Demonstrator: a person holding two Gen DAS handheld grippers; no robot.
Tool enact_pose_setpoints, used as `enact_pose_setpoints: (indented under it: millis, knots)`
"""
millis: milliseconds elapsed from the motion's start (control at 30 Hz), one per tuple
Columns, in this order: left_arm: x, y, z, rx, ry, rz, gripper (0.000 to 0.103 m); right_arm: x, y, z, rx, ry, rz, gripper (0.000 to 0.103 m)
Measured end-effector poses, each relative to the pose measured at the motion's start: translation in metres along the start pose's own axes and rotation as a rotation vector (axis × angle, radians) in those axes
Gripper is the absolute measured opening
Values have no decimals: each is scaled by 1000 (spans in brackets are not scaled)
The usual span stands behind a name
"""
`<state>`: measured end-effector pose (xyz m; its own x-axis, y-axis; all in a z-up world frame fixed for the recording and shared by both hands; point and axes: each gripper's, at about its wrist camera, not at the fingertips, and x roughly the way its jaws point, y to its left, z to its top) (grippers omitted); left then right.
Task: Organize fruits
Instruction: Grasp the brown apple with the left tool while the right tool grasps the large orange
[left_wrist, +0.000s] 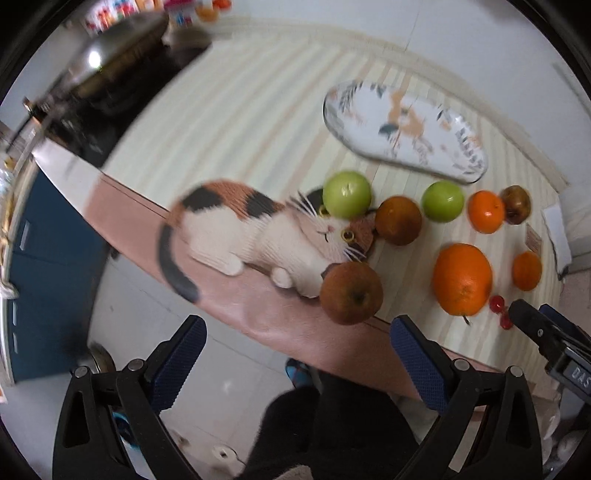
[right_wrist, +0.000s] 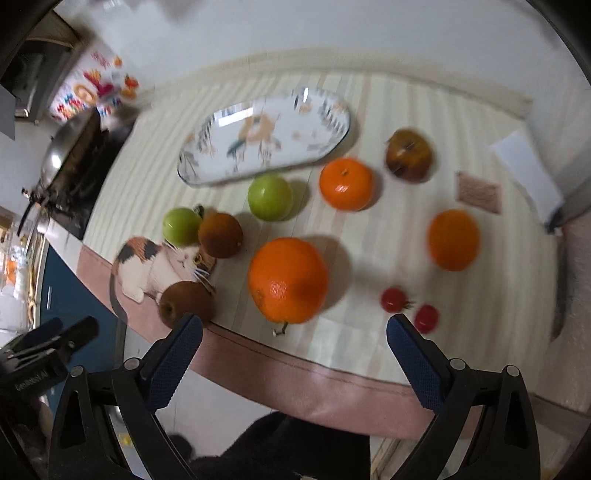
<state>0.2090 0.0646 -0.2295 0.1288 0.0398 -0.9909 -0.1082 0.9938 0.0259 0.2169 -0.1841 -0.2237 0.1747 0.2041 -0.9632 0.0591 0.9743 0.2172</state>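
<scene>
1. Both tools, left tool (left_wrist: 297, 334) and right tool (right_wrist: 294, 330), hang wide apart, holding nothing
2. Big orange (right_wrist: 288, 280) lies just ahead of the right tool on the desk (right_wrist: 388, 236)
3. Brown apple (left_wrist: 351, 292) sits near the left tool's front
4. Plate (right_wrist: 266, 134) lies beyond the fruit

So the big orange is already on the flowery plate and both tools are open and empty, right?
Not quite. The big orange is not on the flowery plate; it sits on the striped mat, nearer the table edge, and the plate holds no fruit. The right wrist view shows this. Both the left tool and right tool are open and empty.
</scene>
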Motion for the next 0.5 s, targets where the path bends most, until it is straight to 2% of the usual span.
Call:
enact_pose_setpoints:
  millis: [200,367,500]
  knots:
    - [63,-21,16,-11,164,-36,102,52,-2,25,-7,133,29,102]
    - [94,-38,18,21,229,-23,101,78,-2,34,-4,214,57,102]
    - [106,-47,18,27,259,-28,91,92,-3,36,7,264,76,102]
